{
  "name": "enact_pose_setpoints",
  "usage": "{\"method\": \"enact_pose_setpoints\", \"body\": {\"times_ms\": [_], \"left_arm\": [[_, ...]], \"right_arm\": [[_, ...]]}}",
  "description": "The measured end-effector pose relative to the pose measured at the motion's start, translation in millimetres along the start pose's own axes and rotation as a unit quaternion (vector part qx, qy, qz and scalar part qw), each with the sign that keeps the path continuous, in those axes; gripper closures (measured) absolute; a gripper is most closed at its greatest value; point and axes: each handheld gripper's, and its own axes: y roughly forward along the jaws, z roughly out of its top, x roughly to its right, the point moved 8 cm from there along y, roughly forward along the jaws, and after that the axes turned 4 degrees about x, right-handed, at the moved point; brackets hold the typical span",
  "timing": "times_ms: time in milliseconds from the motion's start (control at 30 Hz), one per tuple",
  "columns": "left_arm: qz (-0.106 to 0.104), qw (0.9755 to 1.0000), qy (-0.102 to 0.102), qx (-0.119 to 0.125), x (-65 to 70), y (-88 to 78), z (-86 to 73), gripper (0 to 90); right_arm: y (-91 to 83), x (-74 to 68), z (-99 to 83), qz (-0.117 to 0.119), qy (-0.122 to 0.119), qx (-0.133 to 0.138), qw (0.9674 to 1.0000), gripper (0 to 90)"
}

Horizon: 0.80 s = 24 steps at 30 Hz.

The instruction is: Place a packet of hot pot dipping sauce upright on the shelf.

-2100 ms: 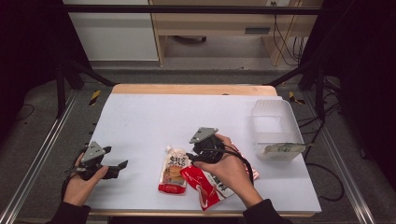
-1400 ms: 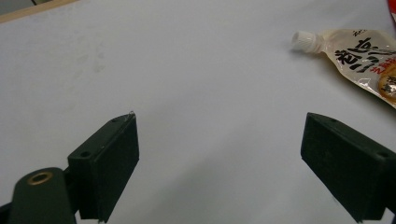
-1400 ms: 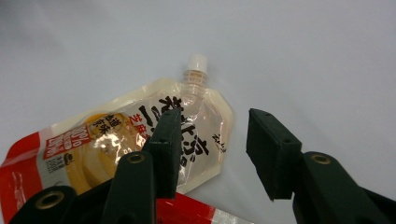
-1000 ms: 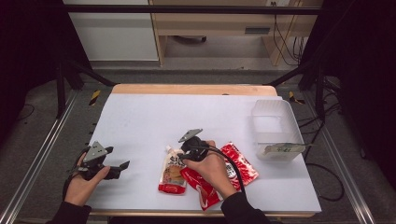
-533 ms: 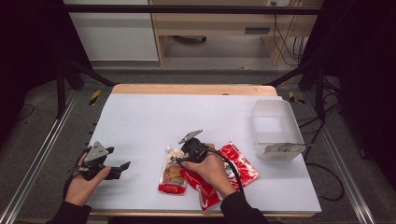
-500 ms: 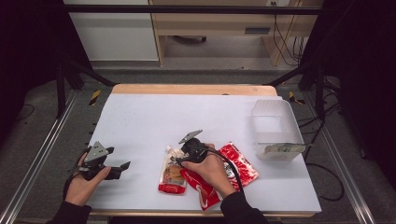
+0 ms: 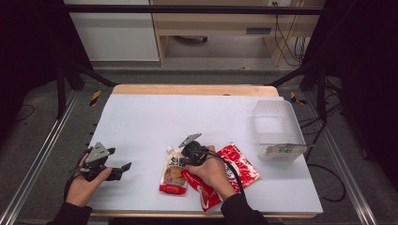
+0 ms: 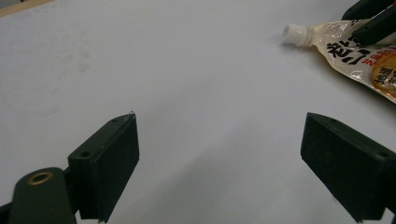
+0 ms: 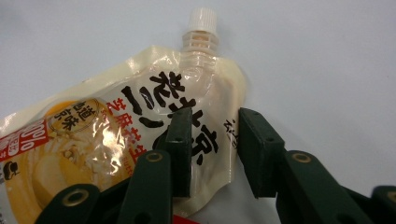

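A cream spouted pouch (image 7: 172,174) with a white cap lies flat on the white table (image 7: 187,122), cap pointing away from me. My right gripper (image 7: 181,160) is lowered onto its upper part. In the right gripper view the jaws (image 9: 215,140) have just been closing; they straddle the right edge of the pouch (image 9: 116,126) below the spout, with a gap still between the pads. My left gripper (image 7: 123,168) rests at the table's front left, its jaws (image 8: 219,158) wide apart over bare table. From the left gripper view the pouch (image 8: 355,56) lies at the upper right.
Two red packets (image 7: 240,164) lie right of the pouch, one partly under my right hand. A clear plastic bin (image 7: 277,129) stands at the table's right edge. A wooden strip (image 7: 187,89) borders the far edge.
My right hand has shifted left from above the red packets to the pouch and come down onto it, and its jaws have narrowed. The left hand has stayed put.
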Motion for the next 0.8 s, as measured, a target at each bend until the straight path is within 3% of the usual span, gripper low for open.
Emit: {"method": "enact_pose_setpoints", "body": {"times_ms": [233, 433, 567, 800], "left_arm": [[0.0, 1.0, 0.002, -0.001, 0.5, 0.4, -0.1, 11.4], [0.0, 1.0, 0.001, -0.002, 0.2, 0.3, -0.2, 11.4], [0.0, 1.0, 0.001, -0.001, 0.2, 0.2, 0.0, 11.4], [0.001, 1.0, -0.001, 0.002, -0.7, -0.7, 0.4, 11.4]], "right_arm": [[-2.7, -3.2, 2.3, 0.004, -0.015, 0.006, 0.9999, 86.3], [-6.9, -6.2, 11.0, 0.006, -0.019, 0.026, 0.9994, 88.4], [-14.0, -13.8, 27.5, 0.01, -0.031, 0.057, 0.9978, 89.0], [-23.0, -20.8, 46.0, 0.016, -0.044, 0.08, 0.9956, 89.2]]}}
